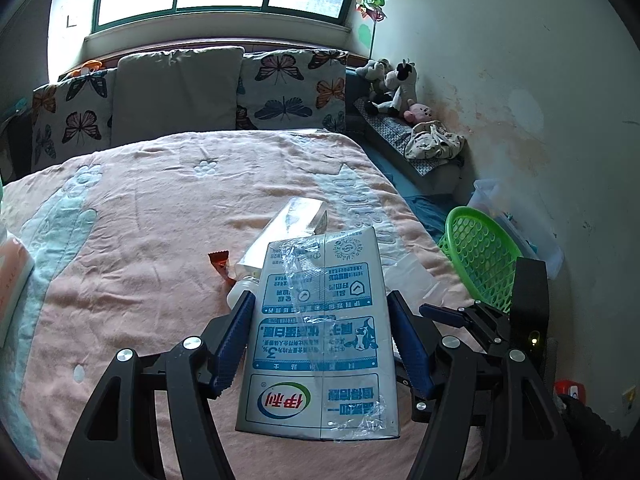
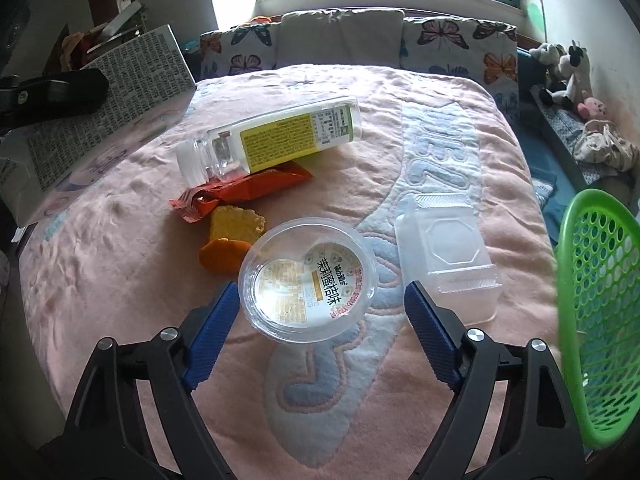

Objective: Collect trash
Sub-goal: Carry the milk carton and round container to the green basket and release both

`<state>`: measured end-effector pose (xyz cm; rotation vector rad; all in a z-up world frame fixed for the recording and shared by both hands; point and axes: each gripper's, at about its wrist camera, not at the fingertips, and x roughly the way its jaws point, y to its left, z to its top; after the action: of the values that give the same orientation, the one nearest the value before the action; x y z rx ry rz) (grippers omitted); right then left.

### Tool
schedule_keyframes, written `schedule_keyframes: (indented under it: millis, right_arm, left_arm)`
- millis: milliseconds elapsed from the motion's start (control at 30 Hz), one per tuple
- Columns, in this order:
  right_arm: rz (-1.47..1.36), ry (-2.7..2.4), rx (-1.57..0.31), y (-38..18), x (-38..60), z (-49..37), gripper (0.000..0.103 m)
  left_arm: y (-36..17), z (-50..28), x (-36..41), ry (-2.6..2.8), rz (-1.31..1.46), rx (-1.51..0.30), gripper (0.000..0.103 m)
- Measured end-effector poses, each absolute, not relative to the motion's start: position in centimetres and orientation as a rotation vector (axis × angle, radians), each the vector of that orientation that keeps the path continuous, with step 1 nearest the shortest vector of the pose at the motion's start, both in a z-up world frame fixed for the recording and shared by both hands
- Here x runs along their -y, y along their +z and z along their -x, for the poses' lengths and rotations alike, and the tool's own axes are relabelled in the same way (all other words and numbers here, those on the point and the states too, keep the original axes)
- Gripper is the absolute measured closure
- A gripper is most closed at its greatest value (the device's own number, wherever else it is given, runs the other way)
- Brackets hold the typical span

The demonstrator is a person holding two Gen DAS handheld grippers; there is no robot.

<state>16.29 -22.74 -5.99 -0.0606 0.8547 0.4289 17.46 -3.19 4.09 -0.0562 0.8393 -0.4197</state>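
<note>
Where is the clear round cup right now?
Right wrist view: the clear round cup lies on the pink blanket between the open blue pads, beside the orange peel.

The milk carton [image 1: 320, 332] reads 伊利 and "3%", upside down; the clear cup's [image 2: 308, 280] label reads 茉莉蜜桔味.

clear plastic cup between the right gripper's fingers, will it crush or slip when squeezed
The clear plastic cup looks thin-walled and empty, so it probably weighs little and may buckle under a firm squeeze. Its smooth round wall could slip against the right gripper, whose jaws stand open around it. Lying on the soft blanket, it may skid if nudged.
</note>
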Motion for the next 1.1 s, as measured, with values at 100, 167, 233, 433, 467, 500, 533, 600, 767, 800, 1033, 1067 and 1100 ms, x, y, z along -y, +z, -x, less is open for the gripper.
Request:
schedule_keyframes:
  millis: [100, 167, 233, 433, 467, 500, 533, 600, 767, 800, 1033, 1067, 1100]
  right_arm:
    - [0.058, 0.444, -0.858, -5.9, 22.6, -16.2, 0.034]
    - [0.065, 0.443, -0.855, -5.8, 22.5, -16.1, 0.037]
    - [0.065, 0.442, -0.852, -5.7, 22.5, -15.9, 0.037]
    - [0.039, 0.450, -0.826, -4.6, 23.5, -14.6, 0.038]
    - [0.038, 0.450, -0.821, -4.4, 23.7, -14.3, 0.038]
    - [0.033, 0.448, -0.814, -4.1, 24.1, -14.0, 0.038]
    - [0.029, 0.446, -0.809, -3.9, 24.4, -13.7, 0.038]
    - [0.014, 0.437, -0.798, -3.4, 25.3, -13.1, 0.038]
    - [-0.028, 0.370, -0.763, -1.9, 29.1, -12.2, 0.038]
    - [-0.034, 0.347, -0.759, -1.8, 30.1, -12.1, 0.038]
    - [-0.064, 0.157, -0.759, -2.0, 37.6, -12.6, 0.038]
    - [-0.065, 0.136, -0.761, -2.1, 38.4, -12.7, 0.038]
    - [-0.071, 0.111, -0.768, -2.5, 39.6, -12.7, 0.037]
  left_arm:
    - [3.9, -17.6, 3.3, -0.419, 0.060, -0.844, 0.038]
    - [3.7, -17.6, 3.4, -0.423, 0.062, -0.849, 0.038]
    - [3.5, -17.7, 3.5, -0.425, 0.061, -0.852, 0.038]
    - [3.3, -17.8, 4.1, -0.435, 0.069, -0.859, 0.038]
    - [3.3, -17.9, 4.3, -0.439, 0.069, -0.860, 0.038]
    - [3.3, -17.9, 4.5, -0.443, 0.069, -0.861, 0.038]
    - [3.3, -17.9, 4.8, -0.448, 0.067, -0.861, 0.038]
    - [3.2, -18.0, 5.4, -0.461, 0.062, -0.864, 0.038]
    - [3.3, -17.9, 7.7, -0.498, 0.044, -0.866, 0.038]
    - [3.3, -18.0, 8.2, -0.506, 0.040, -0.868, 0.038]
    - [3.7, -18.5, 11.9, -0.554, 0.022, -0.867, 0.038]
    - [3.7, -18.6, 12.4, -0.561, 0.021, -0.868, 0.038]
    - [3.8, -18.7, 12.9, -0.568, 0.019, -0.870, 0.038]
